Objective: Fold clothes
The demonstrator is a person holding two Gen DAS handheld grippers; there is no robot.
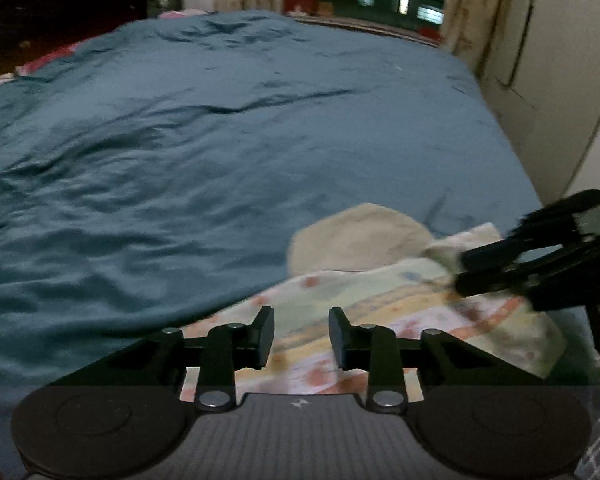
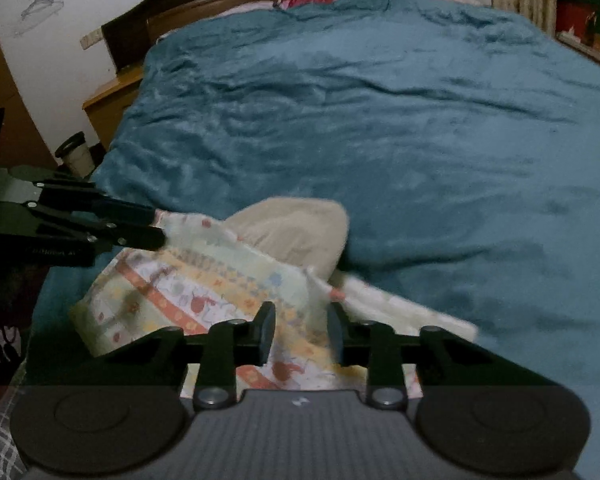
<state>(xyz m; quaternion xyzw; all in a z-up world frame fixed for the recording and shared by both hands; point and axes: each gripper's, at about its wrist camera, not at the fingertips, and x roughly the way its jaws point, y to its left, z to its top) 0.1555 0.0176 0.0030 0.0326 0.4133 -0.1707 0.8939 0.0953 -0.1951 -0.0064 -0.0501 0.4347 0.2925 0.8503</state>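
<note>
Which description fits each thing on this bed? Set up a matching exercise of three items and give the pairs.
Things:
1. blanket
2. patterned cloth
3. beige cloth

Descriptions:
A. plain beige, lying partly under the printed fabric
B. teal, spread over the whole bed
C. pale with orange and yellow bands, at the near edge

Pairs: 1-B, 2-C, 3-A

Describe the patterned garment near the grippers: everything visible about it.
The patterned garment is pale, thin-looking cloth with orange and yellow bands and small printed figures. It lies rumpled at the near edge of the teal blanket, partly over a beige cloth. The left gripper reaches its far corner, the right gripper its near edge; actual pinching is unclear in the blur.
</note>
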